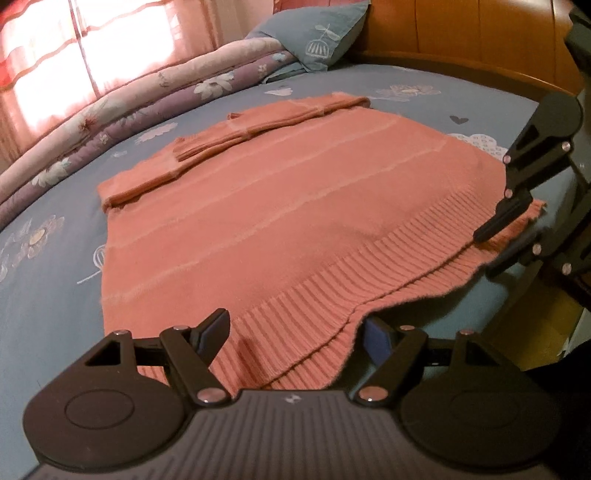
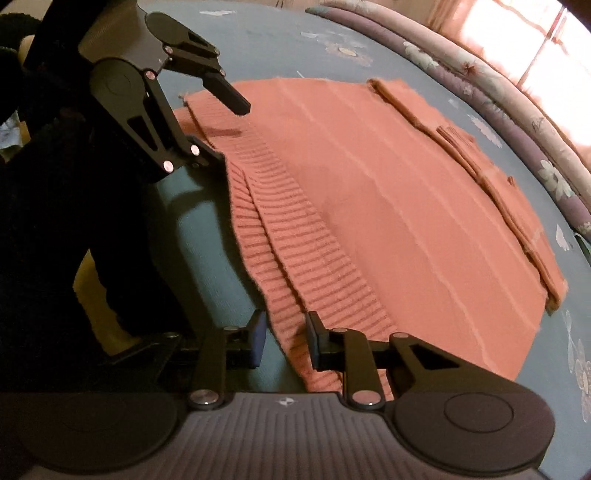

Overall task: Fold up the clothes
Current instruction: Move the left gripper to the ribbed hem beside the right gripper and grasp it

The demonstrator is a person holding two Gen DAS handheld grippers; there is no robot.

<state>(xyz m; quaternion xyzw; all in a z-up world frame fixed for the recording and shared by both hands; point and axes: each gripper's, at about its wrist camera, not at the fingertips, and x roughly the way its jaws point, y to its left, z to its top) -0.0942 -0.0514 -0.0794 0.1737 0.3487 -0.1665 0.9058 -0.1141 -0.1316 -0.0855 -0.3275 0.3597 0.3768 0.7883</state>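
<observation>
Salmon-pink knit, a sweater (image 1: 295, 206), lies flat on the blue flowered bed sheet (image 1: 461, 96), its sleeves already folded in along the far side so the body forms a rough rectangle. The ribbed hem (image 1: 314, 306) runs along the near edge, two layers showing, slightly wavy and splayed apart. The left gripper (image 1: 295, 332) sits at one corner of the hem with its jaws standing wide; ribbing lies between them but the pads do not press on it. The right gripper (image 2: 286, 339) is at the opposite hem corner, jaws fairly narrow with a gap remaining; the left pad stands clear of the cloth, while the right one sits at or over the hem's edge, so no firm pinch shows and contact there cannot be judged. Seen from the left wrist view, one finger of the right gripper rests on or just above the ribbing. The fabric looks soft, limp and fairly thick, light enough to lift by two corners but likely to sag in the middle and stretch at the rib. The best hold is probably both hem layers together at each corner, so the bottom can be carried up toward the shoulders without the layers sliding apart. A quilt roll (image 1: 129, 103) and a pillow (image 1: 314, 33) lie well beyond the sweater.
</observation>
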